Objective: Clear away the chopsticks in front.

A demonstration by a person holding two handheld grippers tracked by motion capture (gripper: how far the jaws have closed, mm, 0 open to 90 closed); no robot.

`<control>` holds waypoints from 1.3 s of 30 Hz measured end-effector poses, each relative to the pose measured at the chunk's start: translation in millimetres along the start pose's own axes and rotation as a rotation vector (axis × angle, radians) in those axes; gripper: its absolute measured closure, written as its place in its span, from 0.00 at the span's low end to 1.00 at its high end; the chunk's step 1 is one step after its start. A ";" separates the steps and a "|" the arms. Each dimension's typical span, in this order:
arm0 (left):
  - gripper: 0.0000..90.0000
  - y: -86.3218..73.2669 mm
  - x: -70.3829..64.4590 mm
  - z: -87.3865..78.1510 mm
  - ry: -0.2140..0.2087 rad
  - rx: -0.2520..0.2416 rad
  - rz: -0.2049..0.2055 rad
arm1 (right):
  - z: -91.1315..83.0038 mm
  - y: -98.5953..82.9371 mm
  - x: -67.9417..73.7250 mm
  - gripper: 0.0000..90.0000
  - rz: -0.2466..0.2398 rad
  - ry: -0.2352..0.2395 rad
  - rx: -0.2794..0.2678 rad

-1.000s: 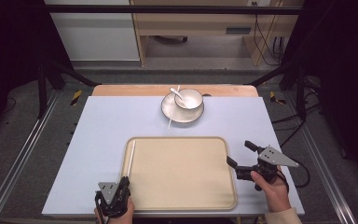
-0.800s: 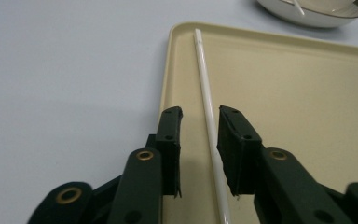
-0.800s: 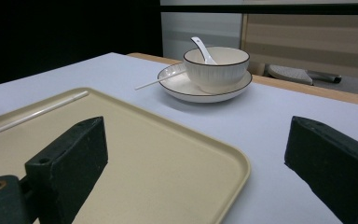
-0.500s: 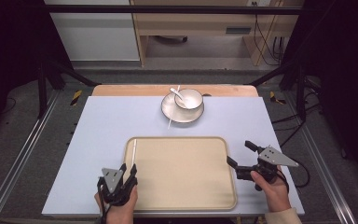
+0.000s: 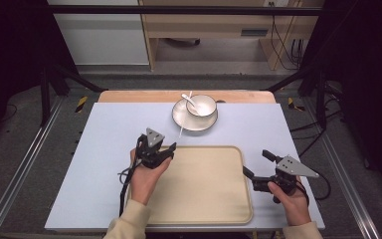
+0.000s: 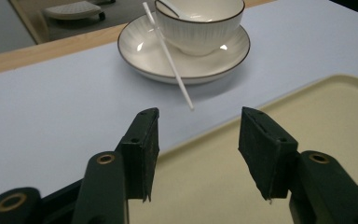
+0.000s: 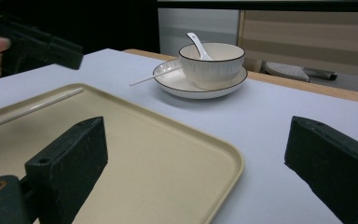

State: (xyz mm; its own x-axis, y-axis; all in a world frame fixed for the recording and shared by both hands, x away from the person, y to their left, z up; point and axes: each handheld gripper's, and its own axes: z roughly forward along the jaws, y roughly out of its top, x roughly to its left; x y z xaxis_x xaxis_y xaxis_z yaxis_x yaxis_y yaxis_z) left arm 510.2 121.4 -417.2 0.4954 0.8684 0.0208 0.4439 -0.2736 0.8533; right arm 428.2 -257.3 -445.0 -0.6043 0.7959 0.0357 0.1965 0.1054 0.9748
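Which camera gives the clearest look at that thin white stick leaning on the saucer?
The left gripper view: the white stick is close and sharp, slanting off the saucer rim. The right gripper view shows it smaller, side-on; the high view shows a faint line.

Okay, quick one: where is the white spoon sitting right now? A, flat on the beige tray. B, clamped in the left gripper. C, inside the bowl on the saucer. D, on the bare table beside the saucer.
C: the spoon stands in the bowl, its handle leaning over the rim, and the bowl sits on the saucer. The left gripper is open and holds nothing.
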 end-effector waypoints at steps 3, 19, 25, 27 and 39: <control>0.49 10.2 4.6 14.7 -0.012 0.008 0.024 | 0.3 -0.2 0.2 0.07 0.002 -0.002 0.003; 0.61 47.1 19.6 94.4 0.004 0.117 0.065 | 0.8 -1.1 0.5 0.07 -0.013 -0.006 0.016; 0.64 44.4 20.8 113.7 0.015 0.130 0.064 | 0.8 -1.5 -0.1 0.07 -0.012 -0.006 0.021; 0.65 44.2 19.4 118.5 0.021 0.133 0.064 | 0.9 -1.5 0.0 0.07 -0.013 -0.005 0.022; 0.75 35.5 19.5 136.9 0.051 0.164 0.041 | 0.5 -1.9 -0.7 0.07 -0.011 -0.003 0.022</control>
State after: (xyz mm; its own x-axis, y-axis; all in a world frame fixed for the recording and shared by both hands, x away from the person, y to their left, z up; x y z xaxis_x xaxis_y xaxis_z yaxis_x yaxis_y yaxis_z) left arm 637.8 72.0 -457.8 0.4788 0.8739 0.0836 0.5421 -0.3693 0.7548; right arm 428.6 -257.7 -447.0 -0.6040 0.7966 0.0242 0.2065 0.1272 0.9701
